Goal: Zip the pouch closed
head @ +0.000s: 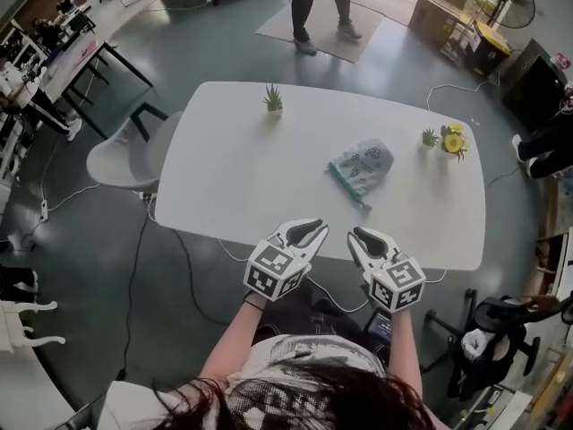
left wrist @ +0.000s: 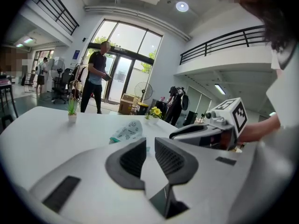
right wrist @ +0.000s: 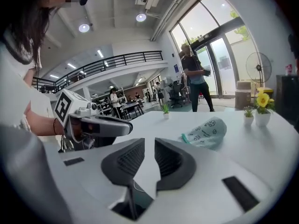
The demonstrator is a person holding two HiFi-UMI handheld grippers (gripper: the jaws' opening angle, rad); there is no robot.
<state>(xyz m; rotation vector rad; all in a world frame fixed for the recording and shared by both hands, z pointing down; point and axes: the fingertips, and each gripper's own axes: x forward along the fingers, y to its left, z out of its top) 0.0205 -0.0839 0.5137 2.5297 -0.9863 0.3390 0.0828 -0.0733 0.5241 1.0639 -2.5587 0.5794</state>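
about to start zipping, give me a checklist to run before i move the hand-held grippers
1. The pouch lies on the table, nothing on it: ok.
2. The left hand-held gripper is empty, jaws slightly apart: ok.
3. The right hand-held gripper is empty, jaws slightly apart: ok.
4. The teal zipper edge faces the grippers: ok.
5. Where the zipper pull sits: cannot tell, too small.
6. Pouch held steady: not ok, both grippers are short of it.
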